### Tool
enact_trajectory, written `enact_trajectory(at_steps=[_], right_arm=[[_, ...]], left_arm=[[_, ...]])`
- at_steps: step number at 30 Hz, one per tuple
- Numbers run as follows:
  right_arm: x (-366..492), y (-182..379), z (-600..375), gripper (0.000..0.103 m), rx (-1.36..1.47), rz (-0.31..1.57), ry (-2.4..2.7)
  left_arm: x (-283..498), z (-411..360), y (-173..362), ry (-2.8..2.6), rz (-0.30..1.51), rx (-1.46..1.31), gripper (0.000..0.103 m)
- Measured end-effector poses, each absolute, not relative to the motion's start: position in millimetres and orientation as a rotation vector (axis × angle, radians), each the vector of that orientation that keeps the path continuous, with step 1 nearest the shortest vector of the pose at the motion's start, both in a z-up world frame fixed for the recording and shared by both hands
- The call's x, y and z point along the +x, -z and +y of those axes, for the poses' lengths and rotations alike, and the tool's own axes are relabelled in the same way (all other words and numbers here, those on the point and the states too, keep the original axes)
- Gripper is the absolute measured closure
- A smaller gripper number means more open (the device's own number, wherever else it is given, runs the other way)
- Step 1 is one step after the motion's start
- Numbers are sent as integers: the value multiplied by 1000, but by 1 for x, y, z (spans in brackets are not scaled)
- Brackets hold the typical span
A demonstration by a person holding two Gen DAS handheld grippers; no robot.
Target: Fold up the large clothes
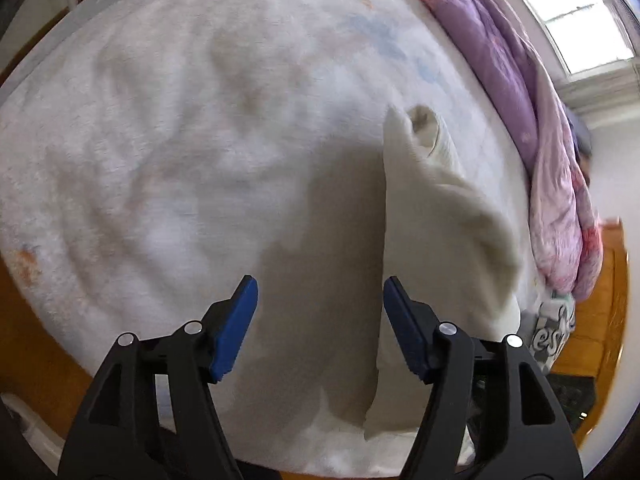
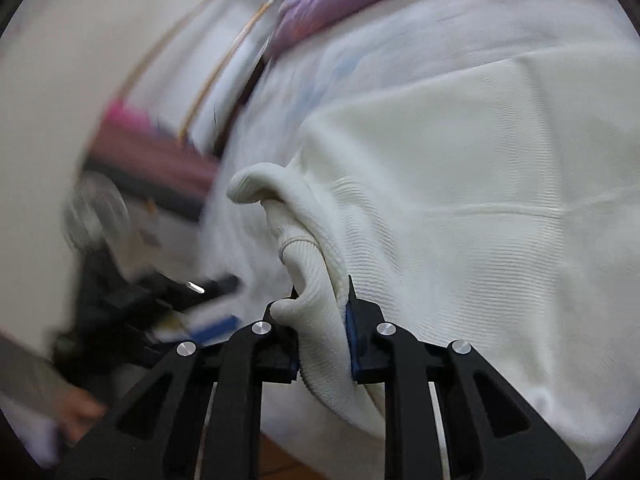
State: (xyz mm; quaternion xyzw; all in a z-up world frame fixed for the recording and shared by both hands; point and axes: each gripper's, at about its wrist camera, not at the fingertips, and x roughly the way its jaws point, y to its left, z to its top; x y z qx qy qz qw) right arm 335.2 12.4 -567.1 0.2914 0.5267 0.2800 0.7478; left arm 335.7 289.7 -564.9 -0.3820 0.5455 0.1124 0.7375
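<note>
A cream knit sweater (image 2: pixel 480 208) lies on the white bed sheet (image 1: pixel 180 140). In the left wrist view the sweater (image 1: pixel 432 216) shows lifted at the right, with a sleeve opening at its top. My right gripper (image 2: pixel 322 300) is shut on a bunched ribbed edge of the sweater, which rises between the fingers. My left gripper (image 1: pixel 320 292) is open and empty, held above the sheet just left of the sweater's hanging edge. The right wrist view is motion-blurred on its left side.
A purple and pink quilt (image 1: pixel 532 112) is heaped along the bed's far right side. A wooden bed frame (image 1: pixel 24 344) borders the mattress. A window (image 1: pixel 576 12) is at the upper right. Blurred dark and pink objects (image 2: pixel 152 168) lie left of the bed.
</note>
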Motion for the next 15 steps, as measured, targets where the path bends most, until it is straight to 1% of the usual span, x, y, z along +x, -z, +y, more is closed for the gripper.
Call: enact_trajectory(at_steps=[4, 5, 9, 13, 15], right_arm=[[326, 559, -75, 88, 883, 1081, -530], [321, 557, -93, 90, 909, 1068, -506], [296, 549, -177, 92, 1009, 981, -387], [264, 564, -235, 93, 1101, 948, -248], [242, 583, -259, 93, 1155, 959, -164]], left_arm=[[362, 227, 554, -126, 1186, -775, 37], [367, 209, 551, -77, 1180, -766, 36], [380, 133, 548, 80, 1204, -713, 31], [378, 93, 563, 116, 1255, -685, 31], [375, 82, 577, 109, 1295, -672, 31]])
